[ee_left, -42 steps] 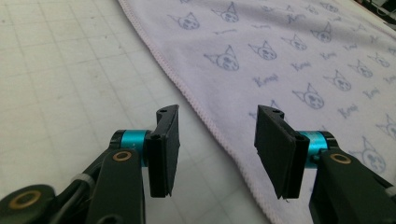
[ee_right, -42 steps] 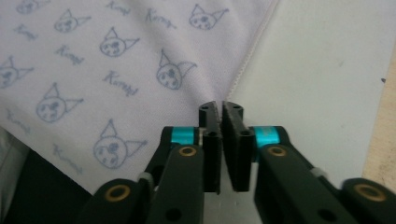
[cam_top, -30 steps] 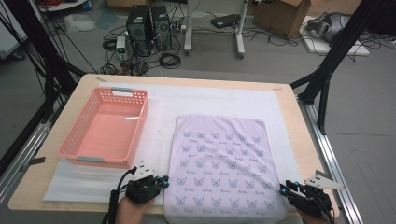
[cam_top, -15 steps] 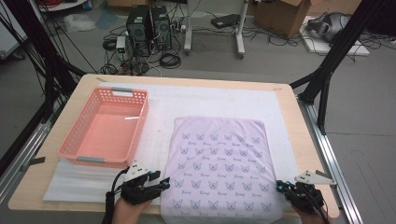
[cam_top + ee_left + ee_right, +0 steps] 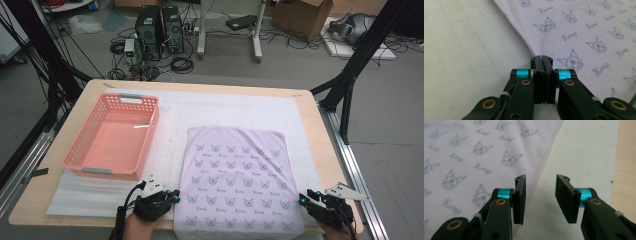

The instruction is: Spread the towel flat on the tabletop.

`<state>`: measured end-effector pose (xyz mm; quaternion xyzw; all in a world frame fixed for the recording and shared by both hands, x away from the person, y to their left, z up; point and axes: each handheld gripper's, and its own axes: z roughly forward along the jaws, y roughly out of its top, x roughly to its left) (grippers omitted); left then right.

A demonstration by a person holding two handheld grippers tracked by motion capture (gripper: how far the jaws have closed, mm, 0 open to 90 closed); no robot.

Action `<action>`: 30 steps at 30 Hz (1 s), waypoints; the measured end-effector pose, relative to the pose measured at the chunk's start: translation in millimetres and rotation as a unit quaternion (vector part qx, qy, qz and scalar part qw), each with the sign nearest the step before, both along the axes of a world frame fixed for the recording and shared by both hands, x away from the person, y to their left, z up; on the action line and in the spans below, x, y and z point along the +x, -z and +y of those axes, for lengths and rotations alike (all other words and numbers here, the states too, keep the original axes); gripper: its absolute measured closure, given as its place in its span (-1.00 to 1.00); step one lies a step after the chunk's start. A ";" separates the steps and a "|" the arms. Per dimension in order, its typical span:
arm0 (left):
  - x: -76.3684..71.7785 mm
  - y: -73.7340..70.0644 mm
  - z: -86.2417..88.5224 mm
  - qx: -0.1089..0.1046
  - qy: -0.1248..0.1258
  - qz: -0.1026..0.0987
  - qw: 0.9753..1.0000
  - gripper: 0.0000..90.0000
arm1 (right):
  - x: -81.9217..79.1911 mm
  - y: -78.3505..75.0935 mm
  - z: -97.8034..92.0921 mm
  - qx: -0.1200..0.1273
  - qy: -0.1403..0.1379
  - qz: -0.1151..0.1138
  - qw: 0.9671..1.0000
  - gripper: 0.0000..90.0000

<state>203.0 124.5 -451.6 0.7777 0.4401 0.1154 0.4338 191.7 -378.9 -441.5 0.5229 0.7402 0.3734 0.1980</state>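
Left gripper [image 5: 541,60]: lower centre of its own view, jaws pressed together with no gap, tips at the hemmed edge of the cloth [image 5: 584,32]; whether any fabric was pinched could not be told. Seen in the high view at lower left [image 5: 172,196], just beside the cloth's left border.

Right gripper [image 5: 540,185]: lower centre of its own view, jaws spread apart, nothing between them, left jaw over the cloth's hem [image 5: 486,150], right jaw over the white mat [image 5: 584,152]. Seen in the high view at lower right [image 5: 305,199], at the cloth's corner.

Cloth [image 5: 237,182]: pale lilac, cat-face print, laid flat, lower centre of high view.

Pink basket [image 5: 80,161]: left of cloth, well apart.

Wooden table [image 5: 320,135]: beneath the mat.
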 end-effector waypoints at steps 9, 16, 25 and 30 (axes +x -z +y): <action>7.0 0.2 7.5 -0.045 -0.008 -0.023 0.999 0.15 | 41.9 2.1 2.2 0.018 0.011 0.000 1.000 0.48; 31.7 -5.4 3.8 -0.067 -0.006 -0.053 0.996 -0.02 | 66.3 7.5 14.5 0.009 -0.017 0.008 1.000 0.95; 60.6 -17.1 -3.2 -0.100 0.001 -0.092 0.991 -0.11 | 56.9 2.8 9.8 -0.044 0.013 -0.009 0.999 0.52; 62.2 -15.3 -2.8 -0.106 0.012 -0.098 0.989 -0.21 | 39.1 -6.1 -4.3 0.006 0.008 -0.041 0.999 0.22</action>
